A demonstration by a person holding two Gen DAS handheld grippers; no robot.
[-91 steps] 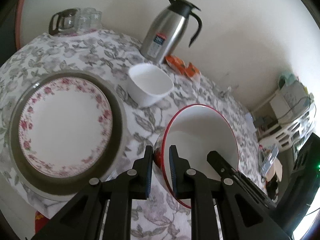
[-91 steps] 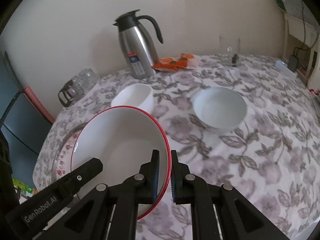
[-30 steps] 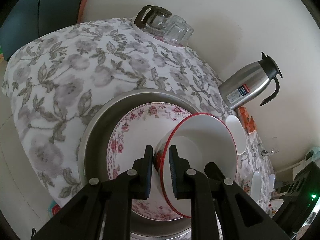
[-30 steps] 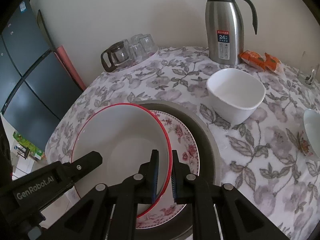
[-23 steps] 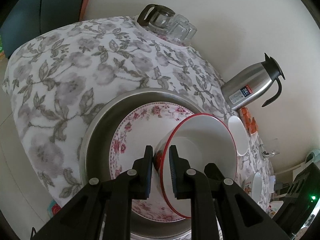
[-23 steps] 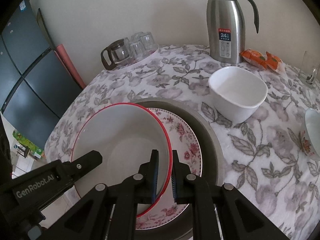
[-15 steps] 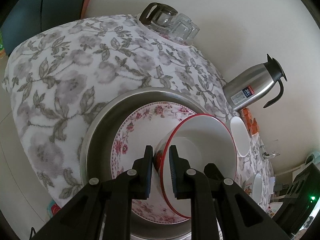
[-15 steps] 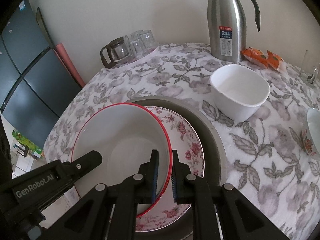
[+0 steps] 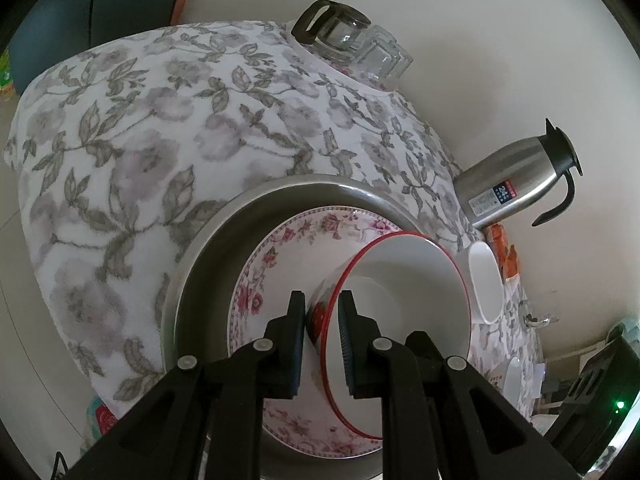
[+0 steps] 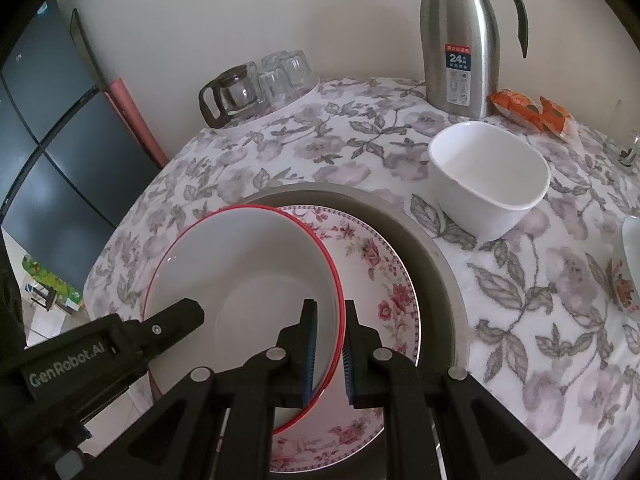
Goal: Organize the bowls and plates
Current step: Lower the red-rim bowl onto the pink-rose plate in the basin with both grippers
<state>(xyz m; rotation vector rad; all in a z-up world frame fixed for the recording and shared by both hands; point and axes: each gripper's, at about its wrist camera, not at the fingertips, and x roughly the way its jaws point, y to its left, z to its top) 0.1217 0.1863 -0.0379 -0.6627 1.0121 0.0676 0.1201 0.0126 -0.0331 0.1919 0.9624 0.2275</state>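
Observation:
A red-rimmed white bowl [image 9: 404, 304] [image 10: 248, 280] is held by both grippers over a pink floral plate [image 9: 288, 248] [image 10: 376, 264] that lies in a grey metal tray [image 9: 208, 264] [image 10: 436, 264]. My left gripper [image 9: 322, 332] is shut on the bowl's left rim. My right gripper [image 10: 329, 344] is shut on its right rim. The bowl sits low over the plate; I cannot tell whether it touches it. A square white bowl [image 10: 488, 184] [image 9: 486, 284] stands on the floral tablecloth beyond the tray.
A steel thermos jug [image 10: 460, 36] [image 9: 516, 184], orange snack packets [image 10: 532, 114], and a glass pot with glasses [image 10: 256, 84] [image 9: 352, 48] stand at the table's back. Another bowl's edge [image 10: 631, 256] shows at far right. The table edge drops off at left.
Both grippers have carried the bowl from the table's middle to above the floral plate in the tray. Over the last second it has shifted slightly farther over the plate.

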